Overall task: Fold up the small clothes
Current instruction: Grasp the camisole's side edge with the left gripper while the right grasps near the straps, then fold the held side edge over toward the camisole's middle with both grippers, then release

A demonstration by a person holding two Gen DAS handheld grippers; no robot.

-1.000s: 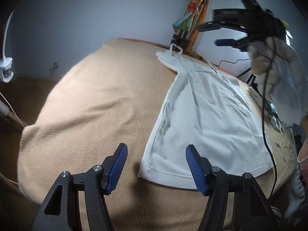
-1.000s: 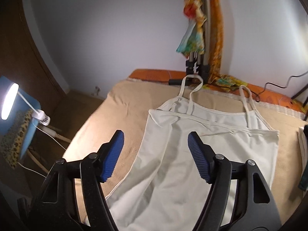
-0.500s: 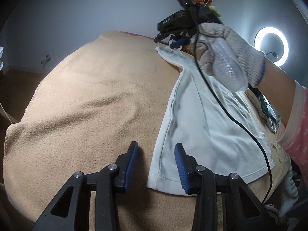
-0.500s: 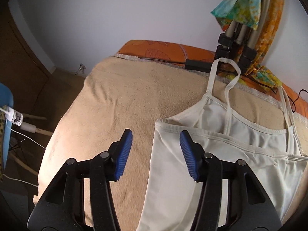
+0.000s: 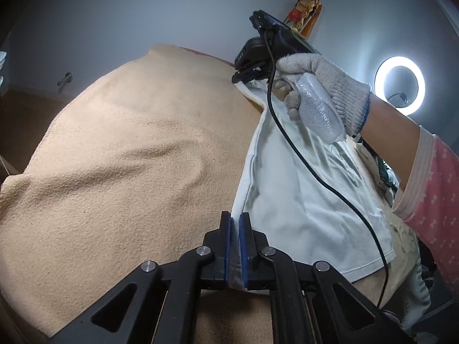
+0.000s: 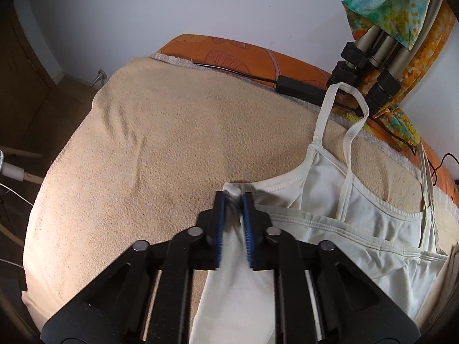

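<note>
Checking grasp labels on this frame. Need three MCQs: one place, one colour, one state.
1. Where does the left gripper hold the camisole?
A. a strap
B. the bottom hem corner
C. the middle

2. What colour is the blanket under the camisole?
A. tan
B. green
C. black

3. What state is the right gripper in?
A. wide open
B. shut on nothing
C. shut on the camisole

Answers:
1 B, as white hem cloth sits between its blue pads at the near corner.
2 A, since both views show beige pile.
3 C, as the top side corner is pinched between its pads.
</note>
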